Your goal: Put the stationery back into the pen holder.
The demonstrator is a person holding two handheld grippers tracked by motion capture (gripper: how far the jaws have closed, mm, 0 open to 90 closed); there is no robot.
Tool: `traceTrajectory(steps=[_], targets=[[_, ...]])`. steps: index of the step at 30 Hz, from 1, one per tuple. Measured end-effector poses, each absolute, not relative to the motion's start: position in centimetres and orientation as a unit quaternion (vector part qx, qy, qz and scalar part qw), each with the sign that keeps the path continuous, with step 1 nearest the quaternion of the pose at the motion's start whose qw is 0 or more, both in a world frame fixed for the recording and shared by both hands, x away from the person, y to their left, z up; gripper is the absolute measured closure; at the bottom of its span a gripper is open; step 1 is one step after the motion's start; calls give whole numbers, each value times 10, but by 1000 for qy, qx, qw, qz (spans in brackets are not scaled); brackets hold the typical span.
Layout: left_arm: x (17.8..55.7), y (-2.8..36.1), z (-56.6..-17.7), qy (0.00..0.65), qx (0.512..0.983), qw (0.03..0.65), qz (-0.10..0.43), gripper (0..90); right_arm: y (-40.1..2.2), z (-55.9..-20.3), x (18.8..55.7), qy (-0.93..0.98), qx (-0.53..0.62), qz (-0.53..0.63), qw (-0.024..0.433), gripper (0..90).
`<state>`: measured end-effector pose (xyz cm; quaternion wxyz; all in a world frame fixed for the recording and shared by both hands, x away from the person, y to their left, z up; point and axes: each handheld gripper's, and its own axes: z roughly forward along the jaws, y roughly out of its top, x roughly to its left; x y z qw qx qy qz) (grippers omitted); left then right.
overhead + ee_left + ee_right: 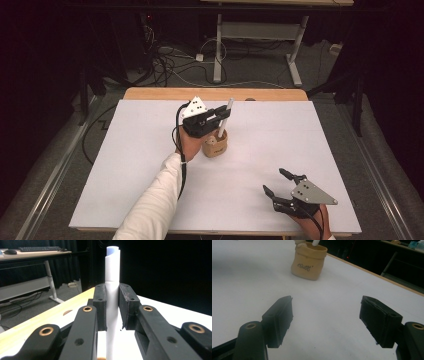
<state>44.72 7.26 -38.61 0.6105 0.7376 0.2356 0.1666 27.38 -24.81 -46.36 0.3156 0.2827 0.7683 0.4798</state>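
Across the middle of the high view lies the table (125, 165), its white top reaching nearly to a strip of bare wood along the far edge. Beyond that edge, on the grey floor (250, 70), stands the white frame of another desk (260, 30) among loose cables (170, 60).

Next in size is the person's white sleeve (150, 205), which rises from the bottom edge toward the centre of the table. It ends at the left gripper (223, 114), held above a small tan pot (215, 144) shaped like a sack. From the right gripper view the pot (308, 261) stands upright on the white top, with dark lettering on its side.

The right gripper (275, 181) rests low near the front right corner of the table, well apart from the pot. Its jaws stand wide with bare white table between them.

Smallest is the white pen (224, 117), a slim tube leaning slightly, its lower end inside the pot and its upper end sticking out above the left gripper. In the left gripper view the jaws are closed narrowly on the pen (112, 272), both pads pressed against its sides, and its pale blue tip shows above them.
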Motion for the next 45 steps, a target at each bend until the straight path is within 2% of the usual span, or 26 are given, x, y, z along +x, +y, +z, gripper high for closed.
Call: traceTrajectory(steps=[23, 25, 30, 34, 37, 45], targets=[[448, 80, -406, 253, 748, 593, 158, 741, -246, -464, 273, 770, 276, 477, 322, 274], [448, 79, -407, 255, 748, 592, 158, 696, -246, -464, 273, 770, 276, 476, 322, 273], [448, 81, -406, 258, 746, 592, 162, 692, -247, -464, 273, 770, 276, 477, 322, 273], [445, 82, -404, 254, 752, 581, 178, 628, -247, -464, 273, 770, 276, 477, 322, 273], [445, 82, -401, 256, 757, 568, 198, 509, -246, -464, 273, 771, 275, 476, 322, 273], [440, 79, -397, 244, 771, 539, 233, 312, -247, -464, 272, 770, 276, 476, 322, 273]])
